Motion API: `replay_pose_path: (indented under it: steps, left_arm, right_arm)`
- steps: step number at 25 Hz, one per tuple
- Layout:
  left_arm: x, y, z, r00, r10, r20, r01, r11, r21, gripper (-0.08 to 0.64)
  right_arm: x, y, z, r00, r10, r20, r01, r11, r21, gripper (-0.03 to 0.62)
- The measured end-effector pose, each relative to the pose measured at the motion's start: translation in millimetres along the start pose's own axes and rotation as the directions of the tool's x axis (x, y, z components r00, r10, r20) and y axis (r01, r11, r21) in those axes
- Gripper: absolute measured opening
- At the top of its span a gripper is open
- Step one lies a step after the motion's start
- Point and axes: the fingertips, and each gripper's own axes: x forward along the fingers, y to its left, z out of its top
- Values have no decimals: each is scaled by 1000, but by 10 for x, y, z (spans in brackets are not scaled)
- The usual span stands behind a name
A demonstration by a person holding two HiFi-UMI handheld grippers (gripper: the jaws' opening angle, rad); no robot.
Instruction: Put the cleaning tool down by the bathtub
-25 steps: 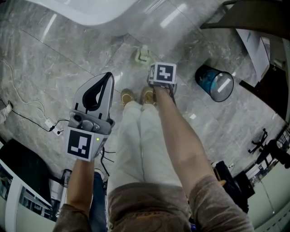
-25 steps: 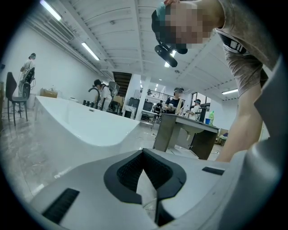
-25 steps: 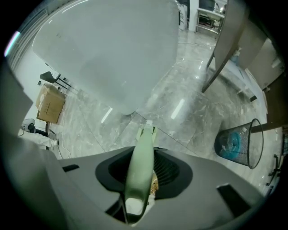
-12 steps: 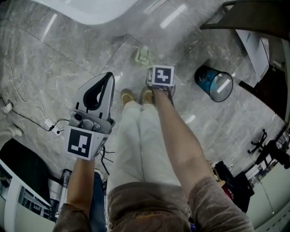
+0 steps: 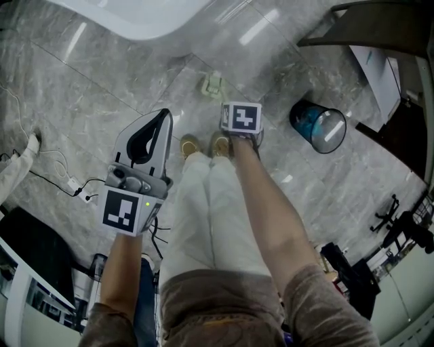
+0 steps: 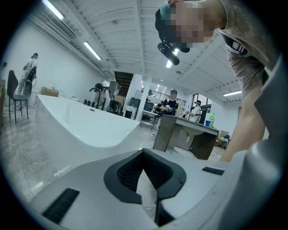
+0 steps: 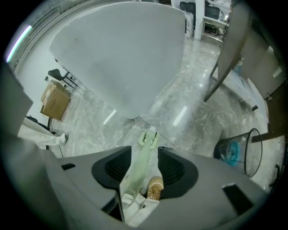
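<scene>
The pale green cleaning tool (image 7: 140, 161) stands on the grey marble floor with its head (image 5: 212, 83) down, a short way from the white bathtub (image 5: 129, 13). My right gripper (image 5: 239, 129) points almost straight down over it. Its handle runs up between the jaws of the right gripper (image 7: 144, 155), which have just been opening and stand apart round it. My left gripper (image 5: 161, 115) hangs to the left, near level, with its tips together and nothing in it. In the left gripper view the left gripper (image 6: 144, 152) faces the bathtub (image 6: 85, 126).
A wire bin (image 5: 319, 125) with a blue liner stands to the right of the tool. A dark desk (image 5: 380, 27) fills the upper right. A cable and socket (image 5: 76, 191) lie at the left, beside another person's leg (image 5: 17, 169). My own shoes (image 5: 203, 144) are just behind the tool.
My right gripper has barely shifted and the tool's head has stayed put on the floor. Another person's foot and leg have moved at the left edge.
</scene>
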Motion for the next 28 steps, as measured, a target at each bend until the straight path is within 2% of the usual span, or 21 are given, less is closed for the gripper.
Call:
replay_pose_path:
  steps: [3, 7, 11, 15, 21, 28]
  left_arm:
    - [-16, -22, 52, 1000, 9, 0, -9, 1000, -3, 0]
    - [-6, -94, 162, 1000, 5, 3, -5, 1000, 0, 0]
    - [-26, -234, 285, 1000, -6, -6, 6, 1000, -6, 0]
    - [-107, -420, 456, 1000, -2, -14, 1, 998, -56, 0]
    - [-298, -721, 769, 999, -11, -30, 8, 994, -106, 0]
    - [-528, -1007, 1190, 999, -28, -40, 23, 994, -110, 0]
  right_arm:
    - [-152, 4, 75, 998, 6, 57, -3, 999, -53, 193]
    - [-370, -86, 155, 994, -44, 101, 55, 992, -114, 8]
    - [-626, -103, 184, 993, -29, 115, 43, 992, -119, 8]
    - [-1030, -34, 161, 990, 29, 141, -12, 992, -124, 8]
    - [-1758, 160, 195, 974, 108, 199, -83, 988, -131, 6]
    - [-2569, 376, 356, 942, 182, 281, -148, 979, -139, 6]
